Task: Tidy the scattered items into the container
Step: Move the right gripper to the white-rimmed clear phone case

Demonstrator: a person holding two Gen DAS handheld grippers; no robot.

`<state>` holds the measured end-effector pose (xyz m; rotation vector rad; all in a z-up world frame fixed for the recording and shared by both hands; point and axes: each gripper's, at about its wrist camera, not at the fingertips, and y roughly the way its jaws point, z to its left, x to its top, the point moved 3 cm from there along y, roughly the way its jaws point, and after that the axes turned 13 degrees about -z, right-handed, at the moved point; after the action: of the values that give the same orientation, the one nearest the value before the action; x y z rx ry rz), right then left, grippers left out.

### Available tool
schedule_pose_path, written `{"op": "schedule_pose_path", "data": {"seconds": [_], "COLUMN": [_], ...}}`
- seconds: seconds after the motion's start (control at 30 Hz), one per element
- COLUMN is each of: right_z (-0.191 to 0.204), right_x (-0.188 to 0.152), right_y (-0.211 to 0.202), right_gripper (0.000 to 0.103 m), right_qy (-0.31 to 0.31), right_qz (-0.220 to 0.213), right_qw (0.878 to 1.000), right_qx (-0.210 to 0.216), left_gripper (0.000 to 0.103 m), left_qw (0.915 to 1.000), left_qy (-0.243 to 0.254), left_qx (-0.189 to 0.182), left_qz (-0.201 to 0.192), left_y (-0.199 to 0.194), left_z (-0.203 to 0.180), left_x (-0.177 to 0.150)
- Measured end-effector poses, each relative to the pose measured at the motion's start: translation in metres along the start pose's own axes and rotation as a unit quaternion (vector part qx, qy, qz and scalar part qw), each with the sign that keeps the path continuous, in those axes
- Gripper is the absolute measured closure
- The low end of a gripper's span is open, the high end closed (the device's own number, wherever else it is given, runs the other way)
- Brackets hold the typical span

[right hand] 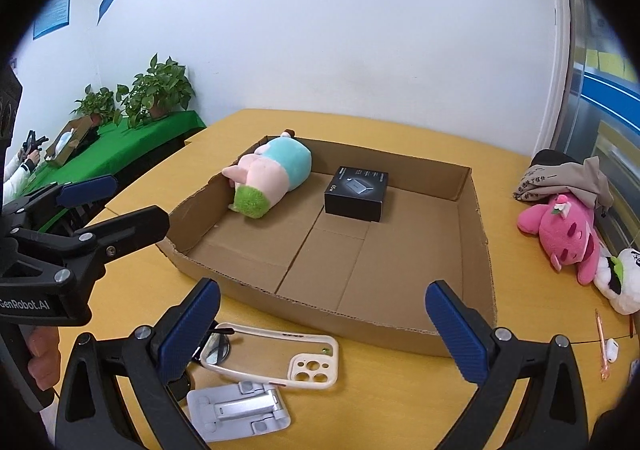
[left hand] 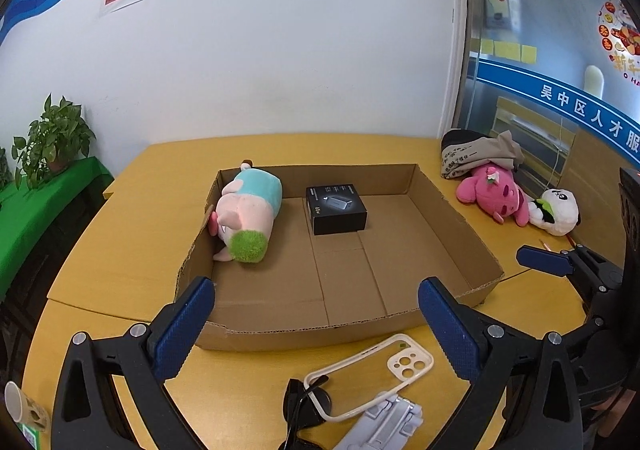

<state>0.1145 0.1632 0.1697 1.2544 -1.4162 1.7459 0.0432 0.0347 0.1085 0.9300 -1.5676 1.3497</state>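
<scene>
On the yellow table point(left hand: 132, 218) sits the shallow cardboard box point(left hand: 452, 210), and inside it lies a pink plush point(left hand: 248, 210) in a teal shirt with a green tuft, up against the far left wall, plus a small black carton point(left hand: 336, 208) near the back. Both tongs, left point(left hand: 316, 324) and right point(right hand: 322, 328), hang wide open over the near edge, gripping nothing. Just beneath them a cream phone case point(right hand: 276, 358) rests partly over sunglasses point(left hand: 306, 410) and touches a grey phone stand point(right hand: 240, 410). Off right, a pink toy point(right hand: 568, 234) and panda point(right hand: 618, 282) lie outside the box.
</scene>
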Motion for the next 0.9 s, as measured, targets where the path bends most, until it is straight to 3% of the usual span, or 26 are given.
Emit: {"op": "schedule_pose_path", "data": {"seconds": [0.33, 0.9], "right_z": [-0.009, -0.018], "right_x": [-0.007, -0.017], "right_y": [-0.007, 0.002], "right_gripper": [0.001, 0.001], "right_qy": [0.015, 0.034], "right_qz": [-0.001, 0.011], "right_qw": [1.000, 0.999], "right_qx": [-0.009, -0.015], "left_gripper": [0.000, 0.000], "left_qw": [0.9999, 0.9994], "left_qy": [0.005, 0.000], "left_qx": [-0.011, -0.012], "left_qz": [0.007, 0.032], "left_y": [0.003, 0.016], "left_z": [-0.014, -0.006], "left_x": [-0.004, -0.019]}}
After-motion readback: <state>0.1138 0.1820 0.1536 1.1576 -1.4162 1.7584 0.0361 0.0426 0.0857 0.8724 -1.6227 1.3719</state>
